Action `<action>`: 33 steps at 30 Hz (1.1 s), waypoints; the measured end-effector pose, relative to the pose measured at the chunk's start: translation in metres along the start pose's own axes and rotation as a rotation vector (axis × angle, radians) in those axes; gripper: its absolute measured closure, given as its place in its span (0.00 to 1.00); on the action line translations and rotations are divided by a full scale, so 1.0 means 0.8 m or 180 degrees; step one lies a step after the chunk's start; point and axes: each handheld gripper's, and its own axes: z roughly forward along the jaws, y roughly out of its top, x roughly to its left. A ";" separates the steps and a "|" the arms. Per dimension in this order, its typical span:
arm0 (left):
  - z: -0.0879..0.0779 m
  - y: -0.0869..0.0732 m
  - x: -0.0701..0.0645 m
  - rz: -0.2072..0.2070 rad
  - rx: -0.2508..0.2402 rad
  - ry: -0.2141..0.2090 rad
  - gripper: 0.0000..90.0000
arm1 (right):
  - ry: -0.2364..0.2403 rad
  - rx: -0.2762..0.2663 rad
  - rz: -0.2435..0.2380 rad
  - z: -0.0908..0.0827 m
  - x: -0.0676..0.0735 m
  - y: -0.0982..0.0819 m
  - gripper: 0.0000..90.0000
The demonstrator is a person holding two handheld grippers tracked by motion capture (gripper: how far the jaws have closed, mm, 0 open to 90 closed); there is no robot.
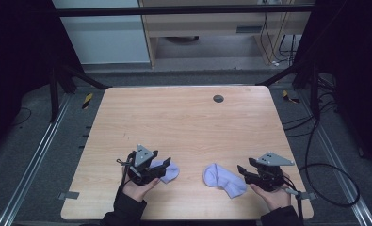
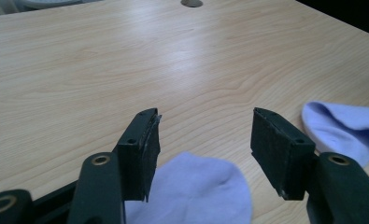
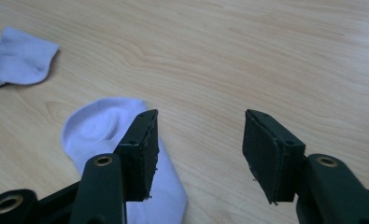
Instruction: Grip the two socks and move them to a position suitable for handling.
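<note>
Two pale lilac socks lie near the front edge of the wooden bench (image 1: 183,122), well apart from each other. The left gripper (image 2: 203,140) hangs with its jaws spread wide, nothing between them, just over the left sock (image 2: 196,191). The right gripper (image 3: 198,144) is likewise agape and empty, beside the right sock (image 3: 107,135). My worry: a bite closing from here could catch only a thin fold of fabric, or scrape the bench and push the sock away.
</note>
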 end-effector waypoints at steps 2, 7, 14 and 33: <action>0.004 0.003 -0.008 0.0003 -0.0004 -0.0039 0.48 | 0.0022 0.0044 -0.0045 0.001 0.003 -0.003 0.53; 0.017 0.008 -0.029 0.0064 0.0037 -0.0143 0.50 | 0.0089 0.0086 -0.0059 0.000 0.008 -0.009 0.55; 0.036 0.010 -0.059 0.0204 0.0114 -0.0234 0.52 | 0.0187 0.0143 -0.0101 -0.002 0.017 -0.016 0.60; 0.083 0.002 -0.108 0.0423 0.0377 -0.0307 0.57 | 0.0419 0.0356 -0.0248 0.005 0.035 -0.036 0.68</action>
